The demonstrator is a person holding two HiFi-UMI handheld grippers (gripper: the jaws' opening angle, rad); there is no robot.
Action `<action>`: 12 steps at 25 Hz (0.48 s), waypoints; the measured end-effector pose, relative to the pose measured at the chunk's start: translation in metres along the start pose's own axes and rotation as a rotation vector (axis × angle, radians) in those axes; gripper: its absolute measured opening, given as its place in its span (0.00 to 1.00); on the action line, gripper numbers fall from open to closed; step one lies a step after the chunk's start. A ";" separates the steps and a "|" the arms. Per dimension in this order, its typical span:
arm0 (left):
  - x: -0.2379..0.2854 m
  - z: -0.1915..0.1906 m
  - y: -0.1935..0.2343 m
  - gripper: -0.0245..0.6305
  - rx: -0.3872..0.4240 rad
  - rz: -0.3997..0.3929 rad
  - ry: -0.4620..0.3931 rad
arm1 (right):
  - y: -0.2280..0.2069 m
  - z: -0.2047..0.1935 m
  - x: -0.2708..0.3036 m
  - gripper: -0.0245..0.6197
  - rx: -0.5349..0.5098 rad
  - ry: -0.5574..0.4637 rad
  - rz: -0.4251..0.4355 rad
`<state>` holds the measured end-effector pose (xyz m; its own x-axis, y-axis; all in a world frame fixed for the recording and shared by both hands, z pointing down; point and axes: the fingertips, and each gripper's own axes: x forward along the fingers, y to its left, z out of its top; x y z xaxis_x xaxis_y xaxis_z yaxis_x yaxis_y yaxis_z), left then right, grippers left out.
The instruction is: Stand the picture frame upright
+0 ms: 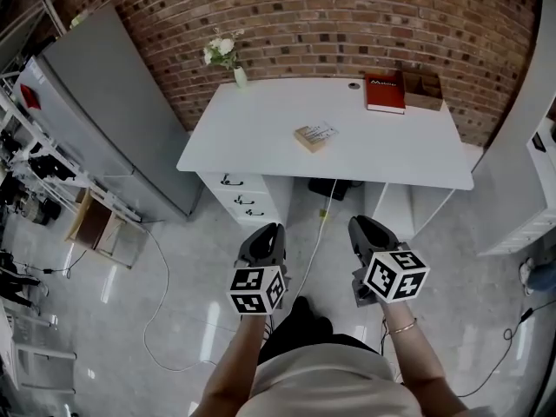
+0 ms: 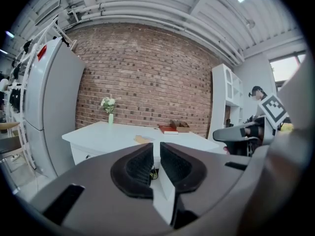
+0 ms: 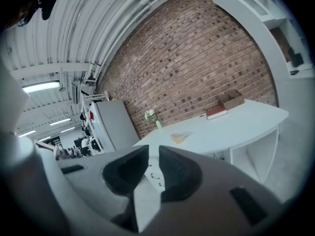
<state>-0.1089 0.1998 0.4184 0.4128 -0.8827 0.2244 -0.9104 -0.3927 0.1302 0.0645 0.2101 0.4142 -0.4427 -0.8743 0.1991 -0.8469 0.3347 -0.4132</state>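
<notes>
The picture frame (image 1: pixel 314 135) lies flat on the white desk (image 1: pixel 261 137), a small tan frame with a light print beside it. It shows small in the left gripper view (image 2: pixel 142 139) and in the right gripper view (image 3: pixel 179 137). My left gripper (image 1: pixel 265 237) and right gripper (image 1: pixel 365 228) hang side by side over the floor, well short of the desk's front edge. Both point toward the desk. Each pair of jaws stands a narrow gap apart, and nothing is between them in either gripper view (image 2: pixel 156 156) (image 3: pixel 153 163).
A red book (image 1: pixel 384 92) and a brown box (image 1: pixel 423 89) sit at the desk's back right, and a vase of flowers (image 1: pixel 228 57) at its back left. Drawers (image 1: pixel 243 200) fill the desk's left side. A grey cabinet (image 1: pixel 104 102) stands left, white shelving (image 1: pixel 521 172) right. A cable (image 1: pixel 317 233) trails on the floor.
</notes>
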 end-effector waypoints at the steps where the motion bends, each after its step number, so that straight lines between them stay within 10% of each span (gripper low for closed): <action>1: 0.002 0.000 0.001 0.10 -0.001 -0.001 0.003 | -0.001 -0.001 0.002 0.12 0.010 0.006 0.003; 12: 0.057 0.001 0.022 0.19 -0.016 -0.014 0.010 | -0.023 0.004 0.051 0.16 0.074 0.051 0.014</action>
<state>-0.1054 0.1407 0.4329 0.4259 -0.8744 0.2325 -0.9040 -0.4008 0.1488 0.0627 0.1567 0.4301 -0.4702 -0.8502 0.2368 -0.8174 0.3183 -0.4802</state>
